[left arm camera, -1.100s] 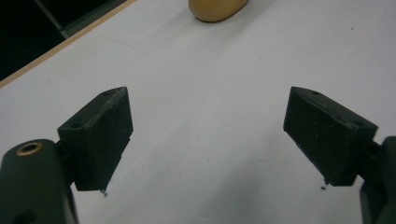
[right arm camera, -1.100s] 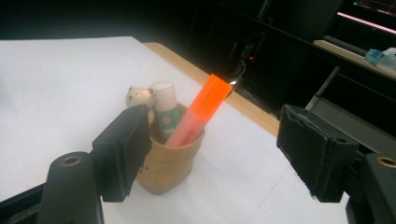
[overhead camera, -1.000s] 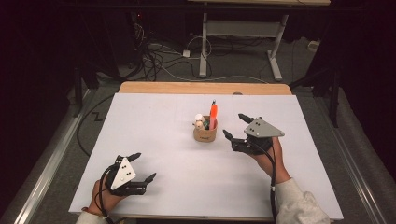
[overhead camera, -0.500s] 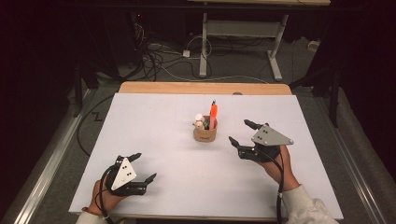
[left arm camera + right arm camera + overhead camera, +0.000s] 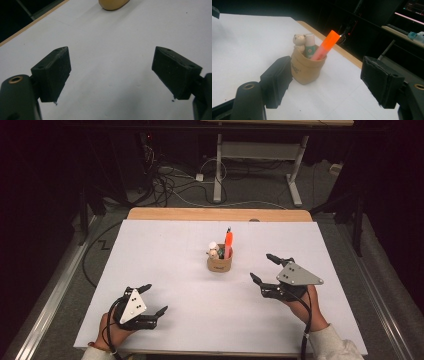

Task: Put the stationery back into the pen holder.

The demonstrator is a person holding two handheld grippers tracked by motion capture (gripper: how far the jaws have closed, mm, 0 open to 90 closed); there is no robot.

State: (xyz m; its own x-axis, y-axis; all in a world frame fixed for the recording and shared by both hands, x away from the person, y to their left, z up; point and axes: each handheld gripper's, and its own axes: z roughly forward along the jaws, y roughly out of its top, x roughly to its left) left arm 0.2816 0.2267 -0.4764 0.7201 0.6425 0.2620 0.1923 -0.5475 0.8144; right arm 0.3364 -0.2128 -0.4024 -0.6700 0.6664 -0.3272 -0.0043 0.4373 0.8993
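A tan holder (image 5: 219, 265) is seen near the middle of the white table (image 5: 165, 250), packed with an orange highlighter (image 5: 228, 243), a small bear figure (image 5: 214, 252) and a green-labelled tube (image 5: 310, 47). The right gripper (image 5: 266, 269) is held just to the holder's right, clear of it, its jaws spread wide and nothing gripped; in the right gripper view the holder (image 5: 305, 67) is framed toward the left jaw rather than midway between the two. The left gripper (image 5: 150, 300) is kept low near the table's front edge, well apart from the holder, its jaws likewise wide open and empty above bare tabletop.

The step in hand is judged to be the right gripper's reach for the holder or its contents. It is best served if the holder is first centred between the jaws, the highlighter, which leans and stands tallest, is approached along its own tilt, and the grip is closed slowly, so that the light, soft-sided holder is not tipped or dragged.
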